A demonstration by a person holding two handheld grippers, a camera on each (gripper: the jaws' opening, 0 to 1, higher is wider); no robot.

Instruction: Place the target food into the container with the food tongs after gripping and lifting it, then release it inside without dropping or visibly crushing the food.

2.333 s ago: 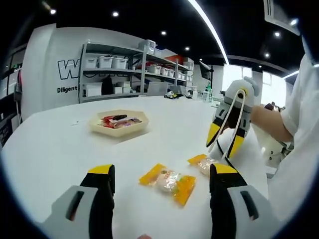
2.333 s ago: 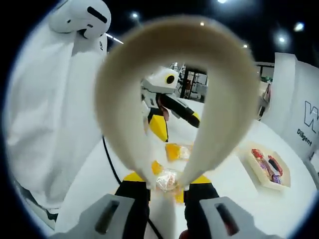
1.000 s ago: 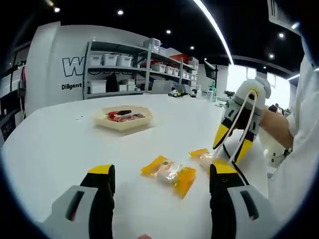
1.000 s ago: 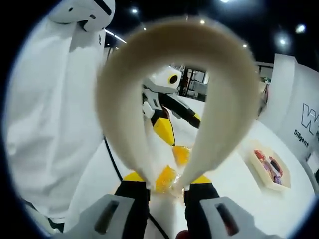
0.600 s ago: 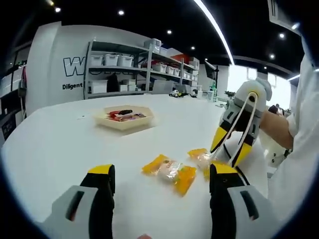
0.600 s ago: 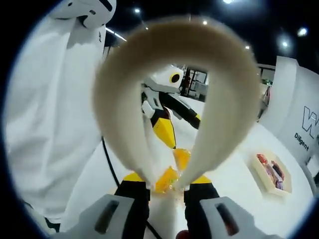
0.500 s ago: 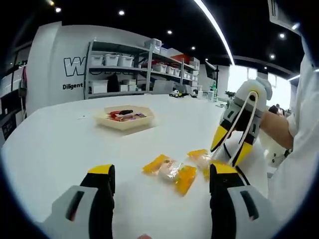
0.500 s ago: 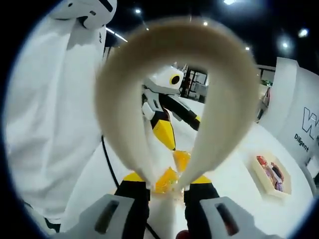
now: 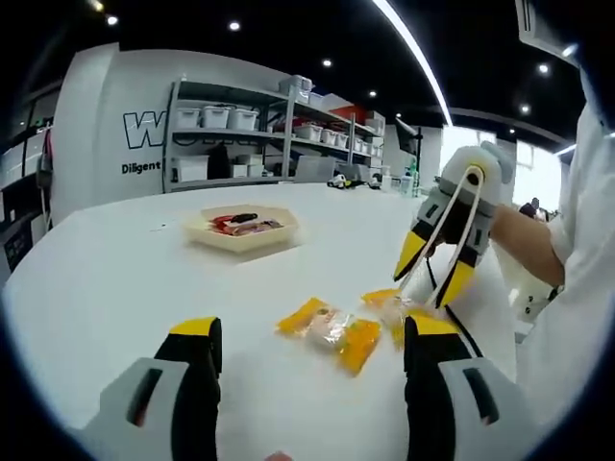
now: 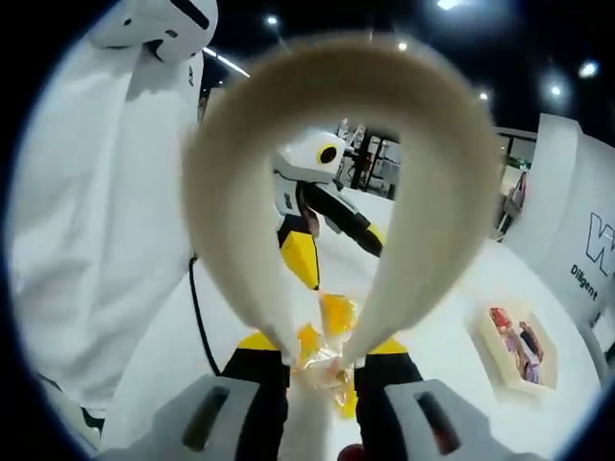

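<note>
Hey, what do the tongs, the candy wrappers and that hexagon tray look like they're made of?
Tongs: likely wood or bamboo; matte, pale beige, bent in one loop. Candy wrappers: thin glossy plastic film, clear in the middle with orange twisted ends that crinkle. Tray: matte beige, thin-walled, perhaps pulp, bamboo fibre or plastic; the look leaves it open.

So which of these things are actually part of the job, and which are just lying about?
Part of the job:
- food tongs, held in the right tool
- wrapped orange sweets
- hexagonal tray, already holding snacks
- left tool, open

Just lying about:
- shelves with bins
- black cable
</note>
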